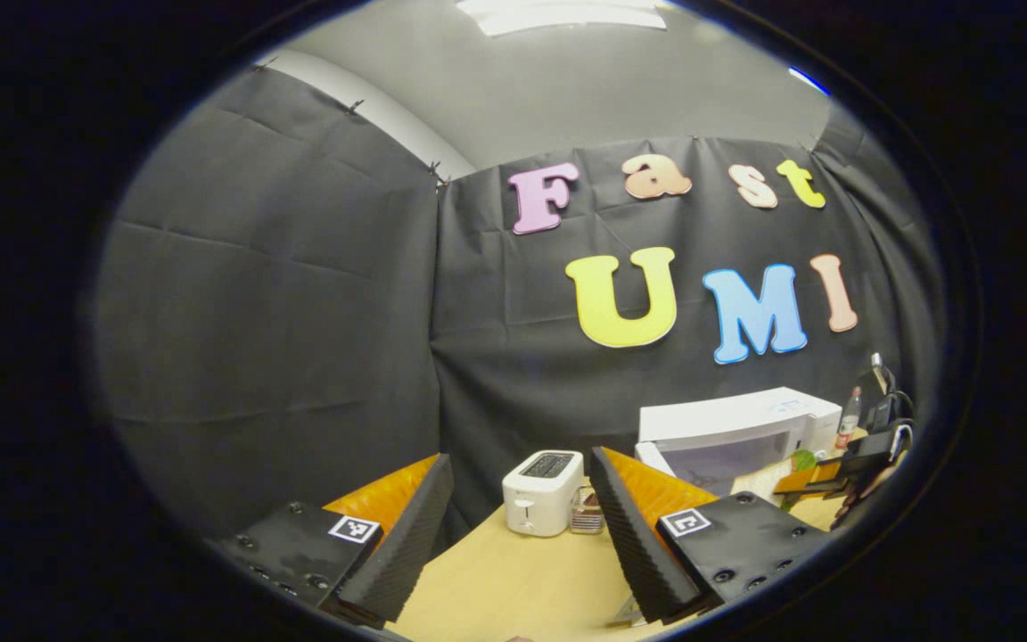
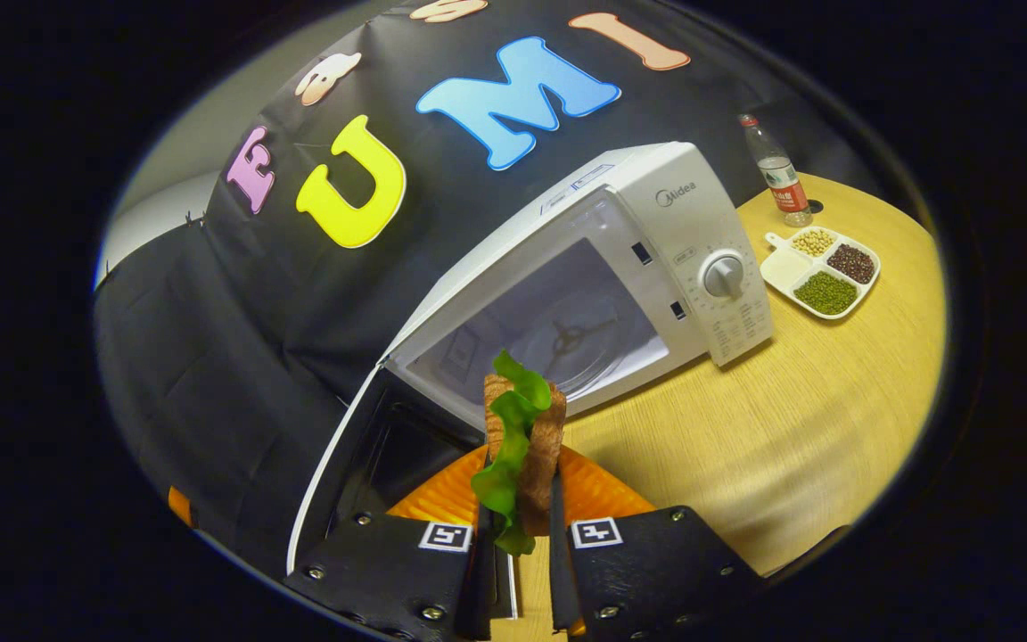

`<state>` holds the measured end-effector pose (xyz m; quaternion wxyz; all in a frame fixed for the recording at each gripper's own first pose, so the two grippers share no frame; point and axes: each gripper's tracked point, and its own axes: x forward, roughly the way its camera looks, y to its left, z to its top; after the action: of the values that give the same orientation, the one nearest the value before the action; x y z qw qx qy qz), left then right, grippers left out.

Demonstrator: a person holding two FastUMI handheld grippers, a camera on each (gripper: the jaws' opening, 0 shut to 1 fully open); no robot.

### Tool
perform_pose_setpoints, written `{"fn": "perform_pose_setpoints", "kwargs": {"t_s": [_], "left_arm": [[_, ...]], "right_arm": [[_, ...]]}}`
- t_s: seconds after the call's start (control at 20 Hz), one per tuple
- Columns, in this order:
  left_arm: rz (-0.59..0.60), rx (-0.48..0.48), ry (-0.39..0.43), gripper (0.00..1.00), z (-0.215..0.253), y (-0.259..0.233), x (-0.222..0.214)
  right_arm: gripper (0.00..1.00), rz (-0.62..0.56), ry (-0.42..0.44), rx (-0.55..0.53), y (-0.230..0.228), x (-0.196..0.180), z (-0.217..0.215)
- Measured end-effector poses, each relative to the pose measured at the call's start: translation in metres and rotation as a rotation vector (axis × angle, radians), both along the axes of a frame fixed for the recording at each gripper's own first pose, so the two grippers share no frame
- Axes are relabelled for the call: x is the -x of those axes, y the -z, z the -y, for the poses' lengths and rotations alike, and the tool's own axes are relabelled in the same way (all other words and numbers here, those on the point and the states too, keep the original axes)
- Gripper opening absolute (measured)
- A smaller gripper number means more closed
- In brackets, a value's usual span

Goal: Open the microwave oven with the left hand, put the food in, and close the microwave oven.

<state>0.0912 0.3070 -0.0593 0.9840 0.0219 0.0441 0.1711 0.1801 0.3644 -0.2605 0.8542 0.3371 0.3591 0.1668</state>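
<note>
The right tongs (image 2: pixel 518 535) pinch the sandwich (image 2: pixel 522 446) upright between both fingers, just before the microwave (image 2: pixel 656 232), whose door (image 2: pixel 335 464) hangs open. The left tongs (image 1: pixel 513 526) hover spread wide above the table (image 1: pixel 513 580).
</note>
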Motion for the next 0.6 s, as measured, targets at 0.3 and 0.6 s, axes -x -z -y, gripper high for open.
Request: {"fn": "perform_pose_setpoints", "kwargs": {"t_s": [0.3, 0.6], "left_arm": [[-0.044, -0.030, -0.029, 0.99, -0.030, 0.013, 0.002], [-0.101, -0.020, -0.059, 0.98, -0.051, 0.038, 0.004]], "right_arm": [[0.26, 0.041, 0.080, 0.004, 0.023, -0.057, -0.032], [0.26, 0.140, 0.140, 0.091, 0.040, -0.106, -0.045]]}}
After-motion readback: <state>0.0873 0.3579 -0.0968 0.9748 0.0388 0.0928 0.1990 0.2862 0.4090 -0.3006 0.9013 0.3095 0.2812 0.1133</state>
